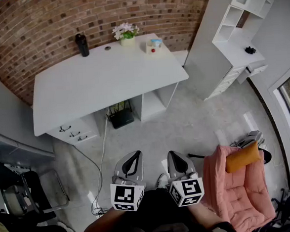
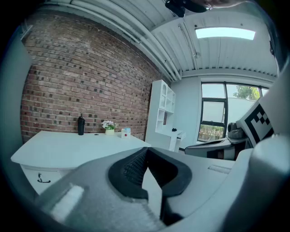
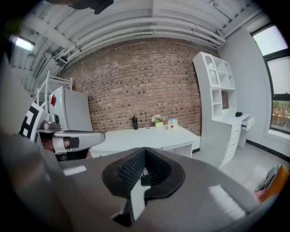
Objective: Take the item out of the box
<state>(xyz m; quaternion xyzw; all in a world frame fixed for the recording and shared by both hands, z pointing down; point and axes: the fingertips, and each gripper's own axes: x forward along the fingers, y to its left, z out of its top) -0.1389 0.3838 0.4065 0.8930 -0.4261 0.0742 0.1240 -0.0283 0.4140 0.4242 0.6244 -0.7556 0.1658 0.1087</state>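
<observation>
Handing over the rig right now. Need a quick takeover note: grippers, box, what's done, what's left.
Left gripper: jaws shut, empty, held close to the body.
Right gripper: the same.
Box: on the far right corner of the white desk, beside the flower pot, untouched. Its contents can't be made out from here.
Done: nothing yet.
Left: walk up to the desk, then take the item out of the box.

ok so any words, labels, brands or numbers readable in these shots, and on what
No words or numbers can be read.
Cube on the left hand-held gripper: square black-and-white marker, no letters.
Cube on the right hand-held gripper: the same.
Small box on the desk: red spot, any print too small to read.
</observation>
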